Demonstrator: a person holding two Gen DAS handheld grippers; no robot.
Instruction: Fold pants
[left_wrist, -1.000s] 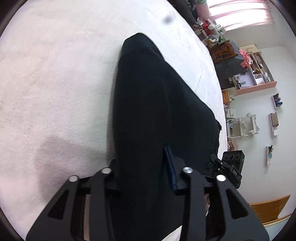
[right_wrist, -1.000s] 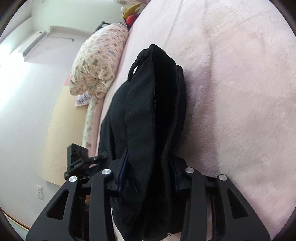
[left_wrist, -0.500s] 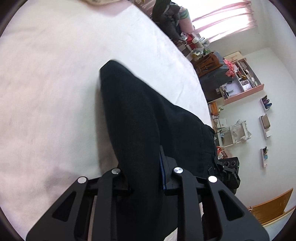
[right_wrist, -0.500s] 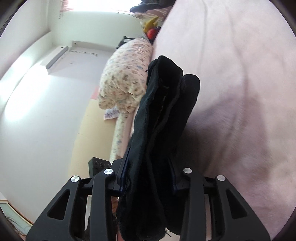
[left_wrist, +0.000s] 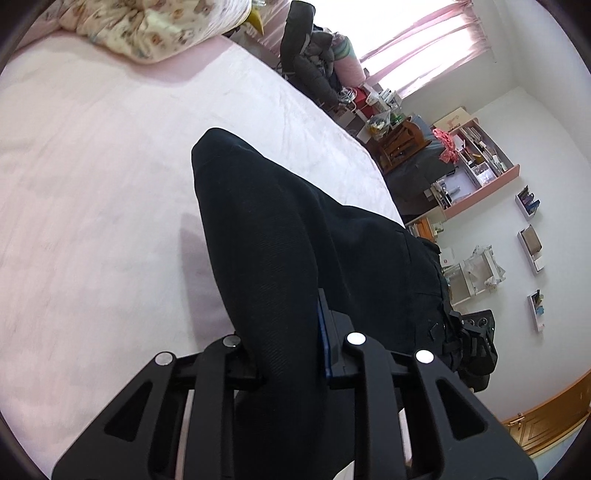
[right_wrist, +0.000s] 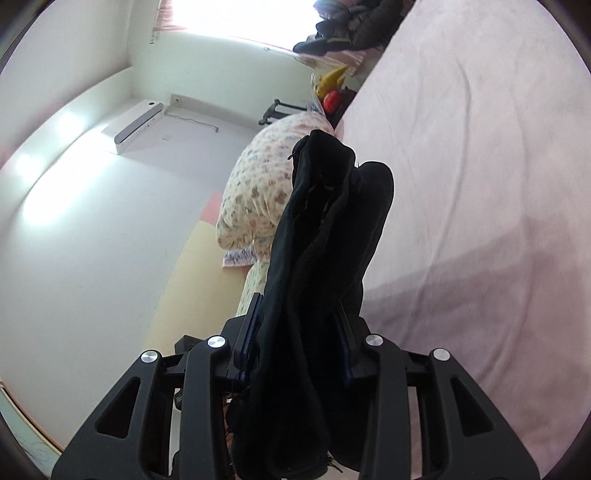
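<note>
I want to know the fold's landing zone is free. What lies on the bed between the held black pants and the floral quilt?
Nothing: in the left wrist view, only bare pink bed separates the pants from the quilt.

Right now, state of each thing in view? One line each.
Left gripper: shut on the pants.
Right gripper: shut on the pants, thicker bunch.
Pants: black, bunched, held by both grippers above the bed.
Bed: pink cover, bare under the pants.
Patterned pillow: lying at the bed's edge.
</note>
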